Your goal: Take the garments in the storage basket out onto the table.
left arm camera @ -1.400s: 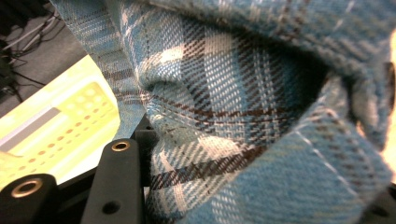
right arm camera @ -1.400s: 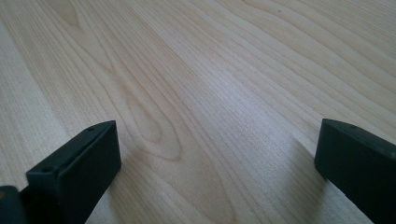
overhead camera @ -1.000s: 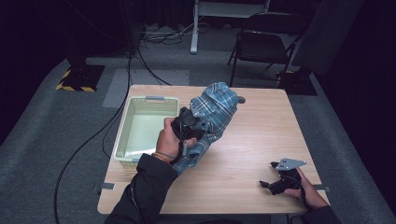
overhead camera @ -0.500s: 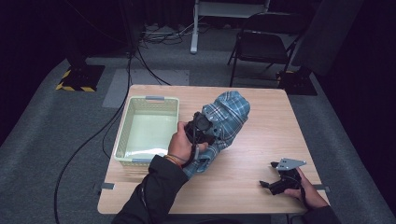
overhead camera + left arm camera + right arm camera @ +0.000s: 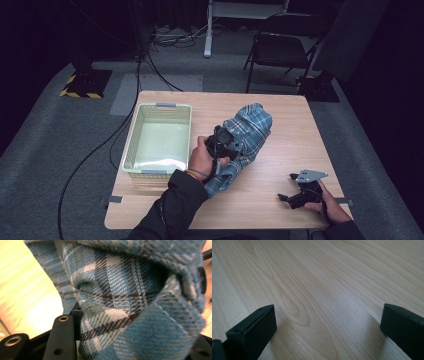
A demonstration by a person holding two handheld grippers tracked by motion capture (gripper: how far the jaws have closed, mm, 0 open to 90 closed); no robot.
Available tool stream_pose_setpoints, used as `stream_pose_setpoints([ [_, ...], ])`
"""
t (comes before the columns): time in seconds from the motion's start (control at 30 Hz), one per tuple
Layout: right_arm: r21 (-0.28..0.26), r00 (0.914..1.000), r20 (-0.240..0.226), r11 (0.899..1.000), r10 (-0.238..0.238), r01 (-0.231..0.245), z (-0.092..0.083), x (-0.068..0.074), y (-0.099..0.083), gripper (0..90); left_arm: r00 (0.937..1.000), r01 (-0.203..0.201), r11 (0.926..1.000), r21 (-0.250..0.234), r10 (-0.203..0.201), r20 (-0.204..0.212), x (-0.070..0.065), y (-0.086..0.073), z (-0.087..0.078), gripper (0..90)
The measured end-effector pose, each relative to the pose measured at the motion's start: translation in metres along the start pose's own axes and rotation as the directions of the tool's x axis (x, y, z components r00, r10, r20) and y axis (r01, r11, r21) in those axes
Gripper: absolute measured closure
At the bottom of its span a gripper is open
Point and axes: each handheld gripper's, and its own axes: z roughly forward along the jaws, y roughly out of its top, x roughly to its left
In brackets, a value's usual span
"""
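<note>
Now, notes per view.

High view, cloth: blue plaid shirt, bunched, lies on the table mid-top, just right of the basket; lower tail trails toward the person's sleeve.
High view, L tool: left gripper sits on the shirt's left edge, hand wrapped round it; jaws buried in fabric.
High view, R tool: right gripper rests low at the near right corner, well apart from the shirt.
High view, basket: pale green, nothing visible inside, touching nothing but the table.

Left gripper view, grip: jaws narrow, pinched on a fold of plaid shirt; cloth drapes over and hides the tips.
Left gripper view, bkgd: blurred pale yellow-green at left, prob. the basket; can't be sure.

Right gripper view, state: jaws stand wide, nothing betw. them, bare wood grain of the table ahead.

Step (judgement): shirt is gripped w/ one tool, likely mid-carry toward the basket.
Next (judgement): needs a lift high enough to clear the basket rim, then swing left; loose tail may drag or snag, so R tool could gather it.
</note>
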Motion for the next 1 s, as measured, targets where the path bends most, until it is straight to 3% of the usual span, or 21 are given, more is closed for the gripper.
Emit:
stream_pose_setpoints([
  [0.23,0.0,1.0,0.0,1.0,-0.001,0.001,0.0,0.0,0.0,0.6,0.9995,0.029,0.9995,0.012,-0.029,0.01,0.0,-0.002,0.013,47.8],
  [0.47,0.0,1.0,0.0,1.0,-0.001,0.001,0.0,0.0,0.0,0.6,0.9984,0.057,0.9981,0.024,-0.057,-0.004,0.005,-0.007,0.024,47.6],
  [1.0,0.0,1.0,0.0,1.0,-0.001,0.001,0.0,0.0,0.0,0.6,0.9899,0.142,0.9892,0.037,-0.141,-0.012,0.012,-0.013,0.046,47.1],
])
